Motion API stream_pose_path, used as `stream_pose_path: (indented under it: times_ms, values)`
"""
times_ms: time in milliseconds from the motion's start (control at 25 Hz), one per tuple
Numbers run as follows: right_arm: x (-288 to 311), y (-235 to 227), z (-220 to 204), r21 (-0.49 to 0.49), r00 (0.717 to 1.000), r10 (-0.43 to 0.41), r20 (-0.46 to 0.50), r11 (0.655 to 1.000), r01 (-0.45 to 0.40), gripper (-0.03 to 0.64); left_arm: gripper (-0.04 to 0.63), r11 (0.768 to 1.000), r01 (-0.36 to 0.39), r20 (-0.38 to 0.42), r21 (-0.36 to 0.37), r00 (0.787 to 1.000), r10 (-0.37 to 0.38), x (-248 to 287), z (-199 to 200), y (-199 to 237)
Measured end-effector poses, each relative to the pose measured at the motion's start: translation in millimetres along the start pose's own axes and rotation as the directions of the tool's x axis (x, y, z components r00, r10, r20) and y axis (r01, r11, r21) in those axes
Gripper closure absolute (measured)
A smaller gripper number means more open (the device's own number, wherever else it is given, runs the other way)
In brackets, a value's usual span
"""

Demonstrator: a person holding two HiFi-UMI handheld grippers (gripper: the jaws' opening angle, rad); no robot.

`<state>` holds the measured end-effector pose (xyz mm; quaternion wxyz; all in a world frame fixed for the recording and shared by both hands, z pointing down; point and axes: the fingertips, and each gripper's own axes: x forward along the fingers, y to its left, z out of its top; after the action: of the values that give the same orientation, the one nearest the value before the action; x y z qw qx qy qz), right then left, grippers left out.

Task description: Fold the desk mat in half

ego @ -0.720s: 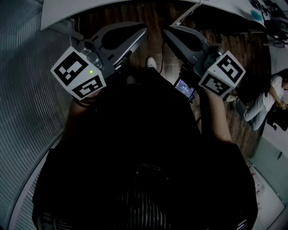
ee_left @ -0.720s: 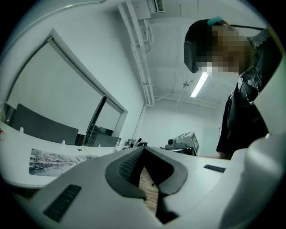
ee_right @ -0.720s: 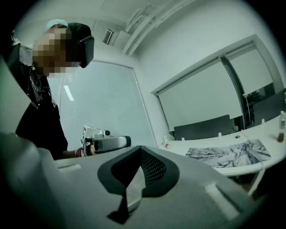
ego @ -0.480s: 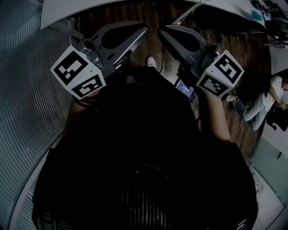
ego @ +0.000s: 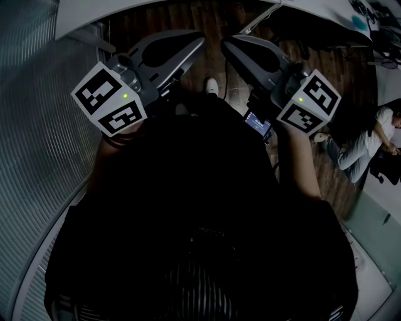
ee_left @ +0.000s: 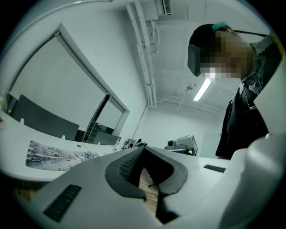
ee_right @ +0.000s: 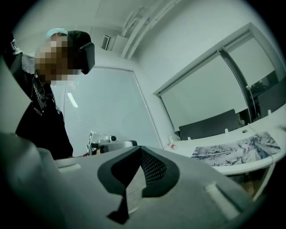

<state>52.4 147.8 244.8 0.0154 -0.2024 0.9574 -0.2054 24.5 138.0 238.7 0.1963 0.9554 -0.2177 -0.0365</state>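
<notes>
The desk mat (ee_left: pixel 58 155), printed with a grey-and-white mountain picture, lies flat on a white curved desk (ee_left: pixel 27 172); the right gripper view shows the desk mat (ee_right: pixel 239 151) on the same desk (ee_right: pixel 250 167). It does not show in the head view. Both grippers are held close to the person's chest, above the floor and away from the mat. My left gripper (ego: pixel 199 41) (ee_left: pixel 142 148) is shut with nothing between its jaws. My right gripper (ego: pixel 227 45) (ee_right: pixel 137 148) is shut and empty too, its tip close beside the left one.
A white desk edge (ego: pixel 125 12) runs across the top of the head view, with wooden floor (ego: pixel 213 25) under it. A small lit screen (ego: pixel 257 123) hangs at the person's right side. Another person (ego: pixel 369 144) sits at the far right. A ribbed wall (ego: pixel 37 157) is on the left.
The right gripper has shifted slightly left, bringing its tip nearer the left gripper's. The left gripper has barely moved.
</notes>
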Motion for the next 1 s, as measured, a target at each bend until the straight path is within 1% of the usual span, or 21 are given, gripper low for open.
stream_pose_path:
  times_ms: [160, 280, 360, 560, 720, 840, 920, 1000]
  values:
    - [-3, -10, 1, 0.019, 1.0, -0.023, 0.006, 1.0, 0.023, 0.612, 0.588, 1.0, -0.001, -0.008, 0.024, 1.0, 0.001, 0, 0, -2]
    - [-10, -21, 8, 0.039, 0.998, -0.041, 0.037, 0.998, 0.039, 0.613, 0.588, 0.999, -0.01, -0.01, 0.034, 1.0, 0.01, 0, 0, -1]
    - [-15, -21, 12, 0.046, 0.998, -0.026, 0.058, 0.999, 0.023, 0.612, 0.588, 0.999, -0.016, -0.008, 0.032, 1.0, 0.016, -1, -3, 0]
    - [-12, -18, 16, 0.027, 0.998, 0.013, 0.059, 1.0, -0.015, 0.612, 0.588, 0.999, -0.038, -0.015, 0.036, 0.999, 0.039, -2, -3, 4]
    - [-10, -16, 11, 0.024, 0.998, 0.028, 0.055, 0.999, -0.03, 0.613, 0.588, 0.996, -0.051, -0.027, 0.07, 0.998, 0.053, -2, -6, 3]
    - [-24, -16, 8, 0.024, 0.994, 0.014, 0.108, 1.0, -0.016, 0.612, 0.588, 0.995, -0.024, -0.056, 0.095, 0.998, 0.029, 0, -11, 0]
    - [-36, -16, 13, 0.017, 0.986, -0.014, 0.166, 1.0, 0.012, 0.612, 0.588, 0.992, 0.008, -0.09, 0.123, 0.996, 0.004, 5, -10, -4]
    - [-44, -14, 23, 0.017, 0.977, -0.023, 0.21, 1.0, 0.02, 0.613, 0.588, 0.989, 0.021, -0.124, 0.144, 0.992, -0.003, 8, -7, -8]
